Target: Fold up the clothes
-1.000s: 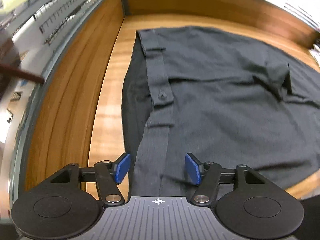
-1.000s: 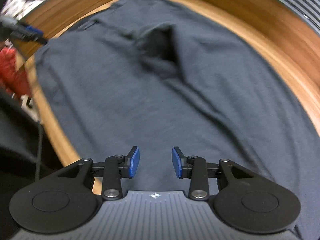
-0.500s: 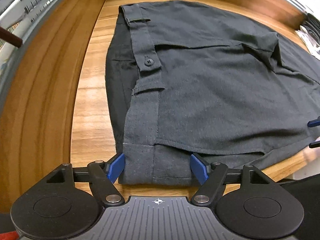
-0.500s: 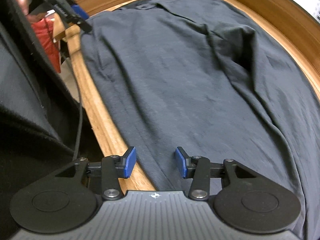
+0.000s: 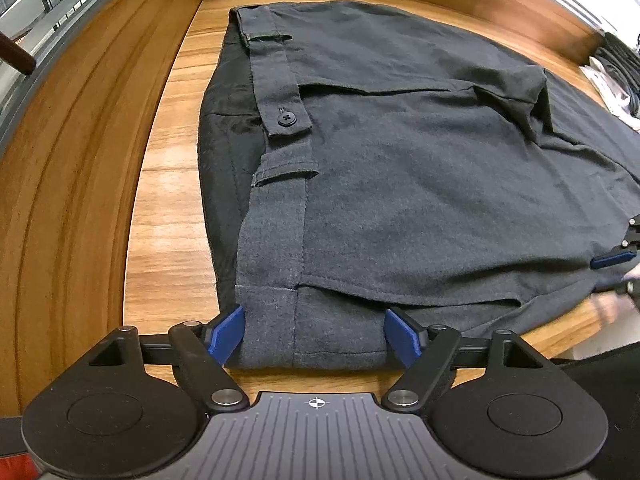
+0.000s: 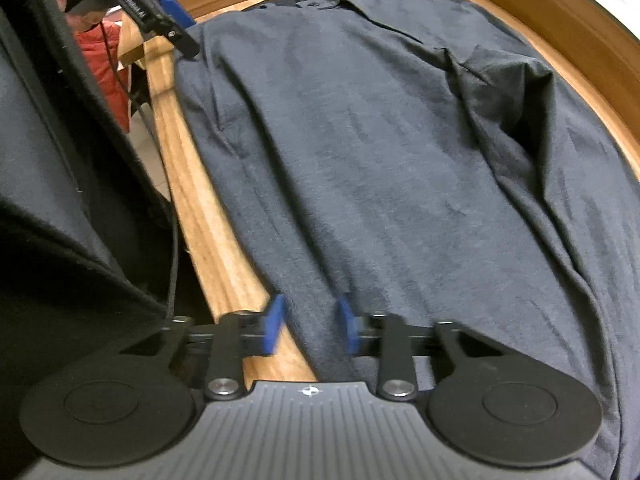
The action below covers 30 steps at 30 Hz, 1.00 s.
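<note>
Dark grey trousers (image 5: 420, 168) lie flat on the wooden table (image 5: 168, 216), waistband with a black button (image 5: 286, 119) toward the left. My left gripper (image 5: 314, 338) is open, its blue pads either side of the waistband's near corner. In the right wrist view the same trousers (image 6: 380, 160) stretch away along the table's front edge (image 6: 208, 224). My right gripper (image 6: 308, 330) is open, its pads straddling the near edge of the cloth at the table's edge. It also shows in the left wrist view (image 5: 614, 258) at far right.
A raised wooden rim (image 5: 80, 160) runs along the left and back of the table. Folded light and dark items (image 5: 612, 76) lie at the back right. Black fabric (image 6: 60, 200) and something red (image 6: 104, 68) are beyond the table's front edge.
Both grippers have pulled back toward the table's front edge and lowered onto the trousers' near edge. The right gripper's pads have narrowed slightly around the cloth edge.
</note>
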Each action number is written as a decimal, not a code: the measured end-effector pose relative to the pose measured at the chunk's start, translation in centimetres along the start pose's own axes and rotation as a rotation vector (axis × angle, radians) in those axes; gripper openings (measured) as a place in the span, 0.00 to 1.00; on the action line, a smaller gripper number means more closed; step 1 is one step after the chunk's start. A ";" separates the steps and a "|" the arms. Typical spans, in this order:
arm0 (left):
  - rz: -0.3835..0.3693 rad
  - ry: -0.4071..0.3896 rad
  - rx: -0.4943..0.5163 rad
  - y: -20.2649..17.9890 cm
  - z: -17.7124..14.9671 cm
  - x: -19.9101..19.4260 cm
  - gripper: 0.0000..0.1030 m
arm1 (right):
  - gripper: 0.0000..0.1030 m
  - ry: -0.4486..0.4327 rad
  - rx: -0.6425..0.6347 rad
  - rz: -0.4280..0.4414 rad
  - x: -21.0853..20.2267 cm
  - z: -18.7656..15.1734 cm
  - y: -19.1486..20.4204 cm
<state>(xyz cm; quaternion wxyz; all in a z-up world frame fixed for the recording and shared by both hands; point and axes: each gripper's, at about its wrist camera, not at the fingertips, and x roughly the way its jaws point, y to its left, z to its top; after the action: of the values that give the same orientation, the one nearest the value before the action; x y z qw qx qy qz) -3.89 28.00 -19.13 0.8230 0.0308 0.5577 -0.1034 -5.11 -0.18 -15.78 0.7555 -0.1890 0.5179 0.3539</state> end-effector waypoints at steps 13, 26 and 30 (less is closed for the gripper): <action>0.081 -0.175 -0.050 1.2 1.2 -9.1 0.02 | 0.02 -0.080 0.014 -0.012 -8.6 1.0 0.0; 0.007 -0.149 0.173 0.1 -0.2 -7.0 0.47 | 0.01 -0.055 -0.005 -0.060 -11.4 2.4 0.1; -0.014 -0.091 0.301 -0.6 -1.8 -5.0 0.57 | 0.01 -0.047 -0.019 -0.062 -11.1 2.6 0.1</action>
<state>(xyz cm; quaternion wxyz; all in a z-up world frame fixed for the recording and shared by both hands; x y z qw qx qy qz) -7.44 28.35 -15.15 0.8327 0.1452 0.4983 -0.1927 -5.85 -2.17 -4.57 0.7761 -0.2041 0.4906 0.3395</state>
